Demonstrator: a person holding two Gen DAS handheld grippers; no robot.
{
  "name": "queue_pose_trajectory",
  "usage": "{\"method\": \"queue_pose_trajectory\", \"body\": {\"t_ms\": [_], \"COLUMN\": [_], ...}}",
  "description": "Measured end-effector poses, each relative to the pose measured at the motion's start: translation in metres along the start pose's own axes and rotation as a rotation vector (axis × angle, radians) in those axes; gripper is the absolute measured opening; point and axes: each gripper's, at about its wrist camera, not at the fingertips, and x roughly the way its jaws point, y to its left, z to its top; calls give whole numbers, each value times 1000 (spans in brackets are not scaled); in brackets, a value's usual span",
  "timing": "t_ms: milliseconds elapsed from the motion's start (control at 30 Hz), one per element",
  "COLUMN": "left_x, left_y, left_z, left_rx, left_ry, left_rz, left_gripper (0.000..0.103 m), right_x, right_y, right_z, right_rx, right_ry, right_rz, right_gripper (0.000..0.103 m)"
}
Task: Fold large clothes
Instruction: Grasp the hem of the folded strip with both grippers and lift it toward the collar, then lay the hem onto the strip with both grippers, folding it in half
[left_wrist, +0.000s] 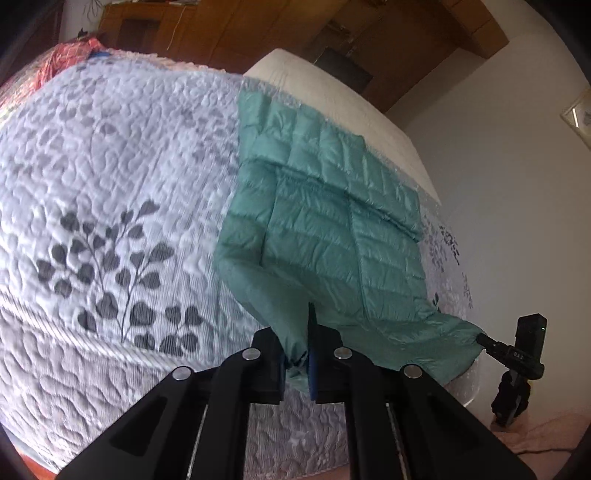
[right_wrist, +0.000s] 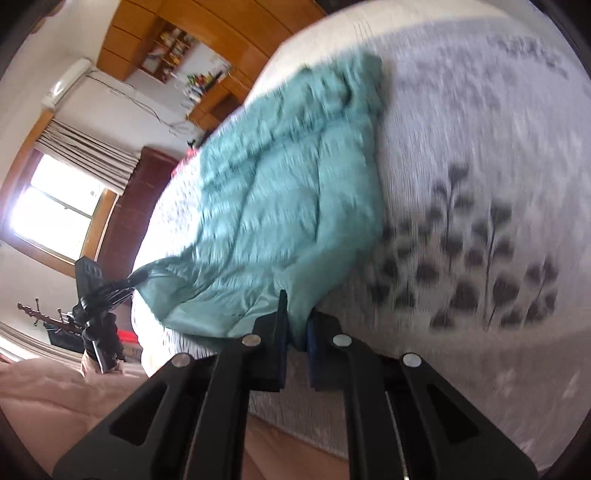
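A teal quilted down jacket (left_wrist: 332, 221) lies spread on a bed, its near hem lifted off the cover. My left gripper (left_wrist: 297, 354) is shut on one hem corner, with fabric bunched between the blue pads. In the left wrist view my right gripper (left_wrist: 482, 339) pinches the other hem corner at the right. The right wrist view is blurred. There the jacket (right_wrist: 280, 192) stretches away from my right gripper (right_wrist: 295, 332), which is shut on its corner. At the left of that view, my left gripper (right_wrist: 138, 276) holds the far corner.
The bed has a white quilted cover (left_wrist: 110, 166) printed with grey leaves. Red patterned bedding (left_wrist: 70, 55) lies at its far end. Wooden cupboards (right_wrist: 177, 40), a bright window (right_wrist: 55, 214) and an air conditioner (right_wrist: 66, 81) line the walls. Pink fabric (right_wrist: 44, 387) is near my left hand.
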Motion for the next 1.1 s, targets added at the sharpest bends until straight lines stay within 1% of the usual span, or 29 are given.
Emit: {"method": "queue_pose_trajectory", "body": {"t_ms": [100,200,300,467,533,633,800,933,1100], "left_x": [1,12,28,58,73,93,129,163,205], "left_y": [-12,-28,-36,-35,-35,-32,-24,-14,2], "left_z": [37,70,105,168,193,222,262,292,316], "left_rx": [33,63,89,74,70,61,47,26,13], "left_ry": [-39,-65,-81,-86,-88,-87,-87,-76,-47], "left_rz": [-20,-19,-16,-38,-33,-28,5,47,96], "left_gripper": [8,8,8,8,8,8,8,8,8], "right_x": [-5,-1,6,25,35,51,79,103,139], "right_y": [7,11,9,1,-1,-7,-24,-37,-57], "right_z": [32,71,109,170,193,231,279,306,334], "right_rx": [-35,-68,-79,-54,-51,-40,-11,11,40], "right_ry": [-32,-36,-38,-38,-37,-34,-23,-3,37], "right_rz": [-22,-58,-74,-68,-70,-72,-74,-93,-112], "right_gripper": [6,6,6,6,6,6,6,6,6]}}
